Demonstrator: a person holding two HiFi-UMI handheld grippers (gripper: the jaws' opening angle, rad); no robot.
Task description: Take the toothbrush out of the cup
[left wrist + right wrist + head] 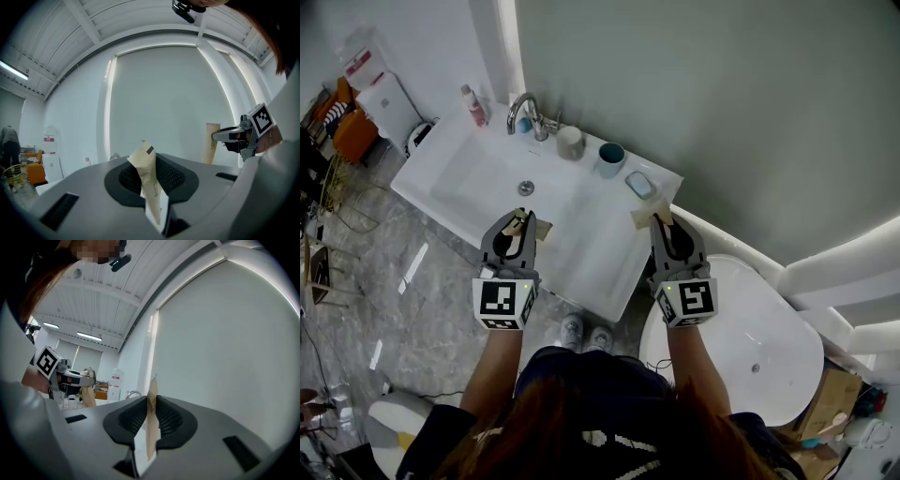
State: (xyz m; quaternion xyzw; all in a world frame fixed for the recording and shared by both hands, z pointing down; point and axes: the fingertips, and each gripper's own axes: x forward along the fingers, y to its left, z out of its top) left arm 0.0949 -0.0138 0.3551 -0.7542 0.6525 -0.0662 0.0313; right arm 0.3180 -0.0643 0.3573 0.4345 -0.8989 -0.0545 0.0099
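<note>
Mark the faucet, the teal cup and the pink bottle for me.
faucet (528,101): head view, on the curved spout.
teal cup (608,169): head view, on its outer wall.
pink bottle (476,112): head view, on its body below the cap.

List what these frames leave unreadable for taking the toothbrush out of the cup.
- Toothbrush: head view, beige cup and blue cup too small to show contents.
- Cups: both gripper views, hidden behind the tongs' own bodies.
- What the beige slip in the left tongs and the one in the right tongs are: too small, edge-on.
</note>
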